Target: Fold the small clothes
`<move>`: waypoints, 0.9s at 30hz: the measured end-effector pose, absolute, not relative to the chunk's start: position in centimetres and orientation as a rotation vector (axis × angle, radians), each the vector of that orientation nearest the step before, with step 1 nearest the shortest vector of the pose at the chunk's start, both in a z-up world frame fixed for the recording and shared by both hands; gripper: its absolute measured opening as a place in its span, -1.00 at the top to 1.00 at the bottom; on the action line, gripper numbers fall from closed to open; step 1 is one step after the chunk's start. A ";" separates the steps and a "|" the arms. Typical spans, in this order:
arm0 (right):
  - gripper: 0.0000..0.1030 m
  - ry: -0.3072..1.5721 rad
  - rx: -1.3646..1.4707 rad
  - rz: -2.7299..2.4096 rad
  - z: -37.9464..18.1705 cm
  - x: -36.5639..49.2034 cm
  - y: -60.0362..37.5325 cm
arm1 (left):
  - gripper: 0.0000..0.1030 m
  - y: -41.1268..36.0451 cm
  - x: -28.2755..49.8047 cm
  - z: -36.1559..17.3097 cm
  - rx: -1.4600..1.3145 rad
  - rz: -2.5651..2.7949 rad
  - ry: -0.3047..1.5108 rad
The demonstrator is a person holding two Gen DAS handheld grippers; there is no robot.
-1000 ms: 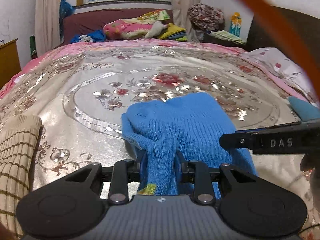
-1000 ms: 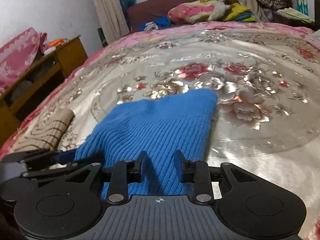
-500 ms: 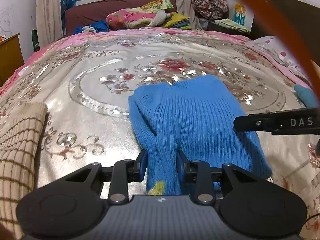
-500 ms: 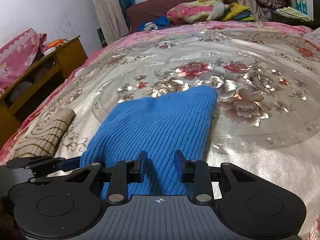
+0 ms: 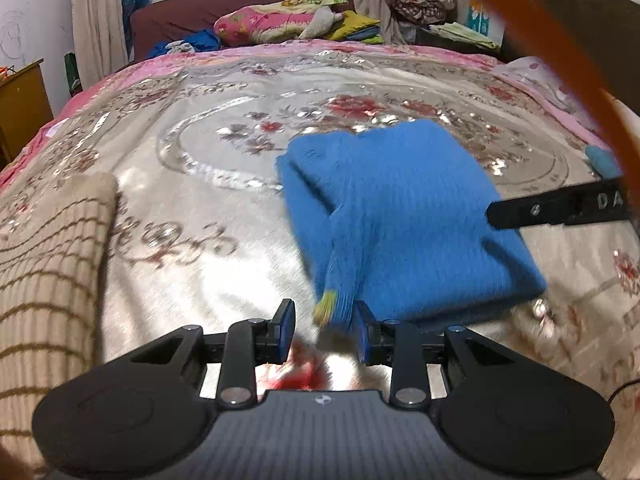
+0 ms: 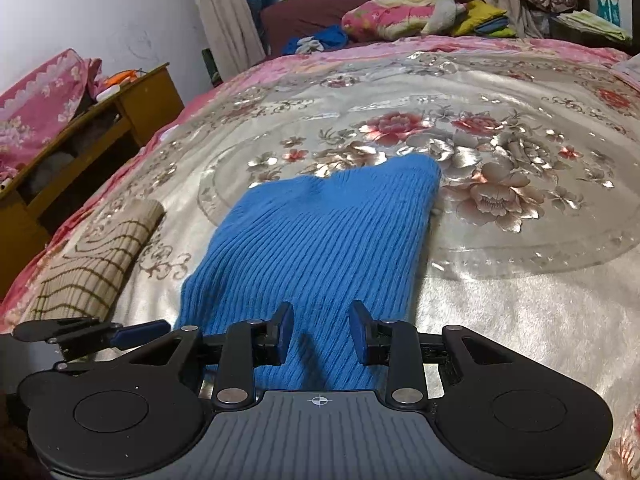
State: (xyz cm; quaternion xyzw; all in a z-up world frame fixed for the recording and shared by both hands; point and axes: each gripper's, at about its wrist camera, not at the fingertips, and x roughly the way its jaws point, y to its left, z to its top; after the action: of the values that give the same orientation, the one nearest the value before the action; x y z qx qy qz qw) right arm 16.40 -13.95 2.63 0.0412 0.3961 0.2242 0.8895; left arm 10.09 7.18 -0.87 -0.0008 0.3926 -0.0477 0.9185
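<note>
Only legible text: white "DA", cut off at the frame edge, on the right gripper's [image 5: 560, 210] black finger in the left wrist view.

Left gripper [image 5: 322, 330] open, blue sweater [image 5: 404, 216] just ahead on bedspread [image 5: 208, 264]

A shiny floral bedspread [image 6: 500, 248], silver with red roses and a pink border, covers the bed in front of me. On its near left lies a folded beige garment with brown stripes [image 6: 96, 264]. At the far end, against a dark red headboard [image 5: 192, 20], sit a pink floral pillow [image 5: 264, 24] and yellow folded cloth [image 5: 356, 26]. A wooden cabinet [image 6: 100, 128] stands to the left, beside a beige curtain [image 6: 224, 12].
</note>
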 end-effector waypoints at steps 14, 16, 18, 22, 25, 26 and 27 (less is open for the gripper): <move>0.39 0.826 0.082 0.521 2.7 15.2 -12.2 | 0.25 6.9 14.2 2.3 -0.147 -0.114 0.637; 0.39 0.828 0.085 0.521 2.7 14.8 -12.4 | 0.25 6.4 15.8 1.6 -0.120 -0.084 0.646; 0.39 0.829 0.089 0.515 2.6 14.5 -13.0 | 0.25 6.5 16.8 0.6 -0.097 -0.043 0.673; 0.38 0.834 0.085 0.486 1.9 14.4 -14.1 | 0.24 7.3 15.9 -0.5 -0.164 -0.053 0.721; 0.38 0.856 0.060 0.419 0.8 14.9 -14.6 | 0.24 6.3 14.6 -0.9 -0.155 -0.089 0.749; 0.38 0.865 0.063 0.398 0.3 15.0 -14.8 | 0.25 6.0 14.3 -0.8 -0.148 -0.093 0.748; 0.38 0.880 0.080 0.388 -0.1 15.2 -15.2 | 0.25 5.8 13.9 -0.6 -0.146 -0.095 0.743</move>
State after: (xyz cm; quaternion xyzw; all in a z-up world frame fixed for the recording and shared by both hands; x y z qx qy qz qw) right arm 15.18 -15.23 -0.09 0.0385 0.4231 0.1866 0.8858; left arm 13.91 5.84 -0.61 -0.0712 0.3625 -0.0465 0.9281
